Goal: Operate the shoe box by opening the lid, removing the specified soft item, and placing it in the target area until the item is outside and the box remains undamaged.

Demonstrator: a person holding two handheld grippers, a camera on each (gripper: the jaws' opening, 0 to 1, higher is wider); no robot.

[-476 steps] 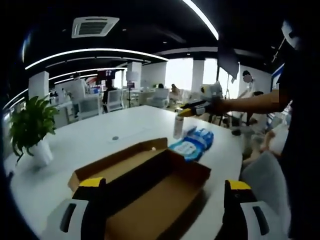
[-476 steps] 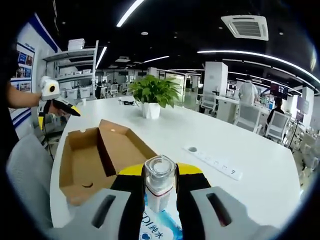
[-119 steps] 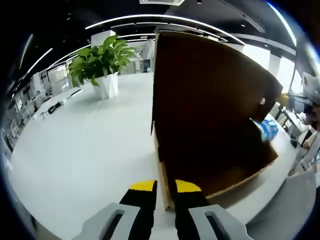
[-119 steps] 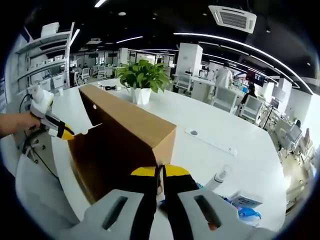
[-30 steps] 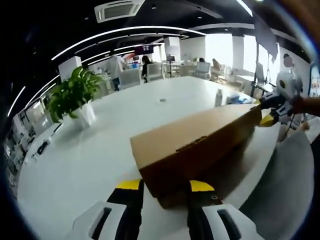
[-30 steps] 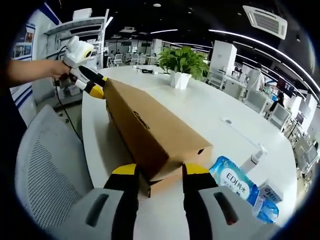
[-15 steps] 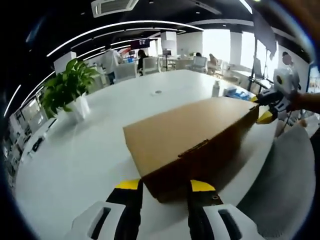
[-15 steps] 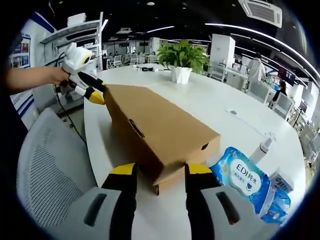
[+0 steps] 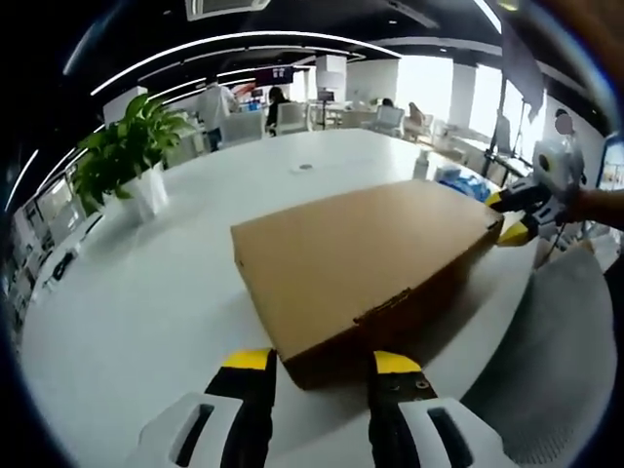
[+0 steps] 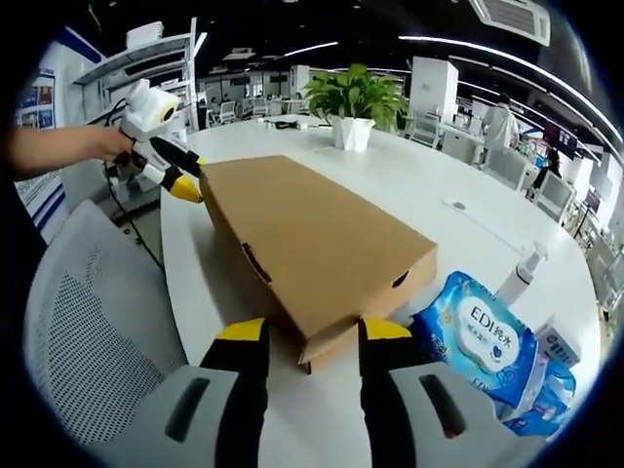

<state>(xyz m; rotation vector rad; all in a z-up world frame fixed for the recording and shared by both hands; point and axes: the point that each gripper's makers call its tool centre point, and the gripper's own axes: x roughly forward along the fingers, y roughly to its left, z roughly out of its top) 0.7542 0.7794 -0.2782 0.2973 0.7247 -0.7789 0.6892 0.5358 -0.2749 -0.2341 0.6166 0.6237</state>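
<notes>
The box (image 9: 366, 263) lies flat on the white table (image 9: 146, 292) with its lid down, so its contents cannot be seen. In the left gripper view, a potted plant (image 9: 122, 161) stands far left near the table's far edge; the box occupies the centre, one short end facing the camera, and the left gripper (image 9: 317, 363) straddles that end with its jaws apart, a yellow-tipped finger at each side of the lower corner; whether the pads press the cardboard cannot be told. At the right, the right gripper (image 9: 512, 216), held by a hand (image 9: 593, 207), meets the box's far end. In the right gripper view, a grey mesh chair (image 10: 88, 322) sits at the left beside the table edge, and the left gripper (image 10: 180, 175) touches the box's (image 10: 312, 244) far corner. The right gripper (image 10: 312, 331) spans the near end, jaws parted, tips beside the slightly raised lid edge; contact cannot be confirmed. Just right of the box lies a blue wipes pack (image 10: 483, 341), with a spray bottle (image 10: 517, 273) behind it and a second blue pack (image 10: 556, 375) at the far right.
</notes>
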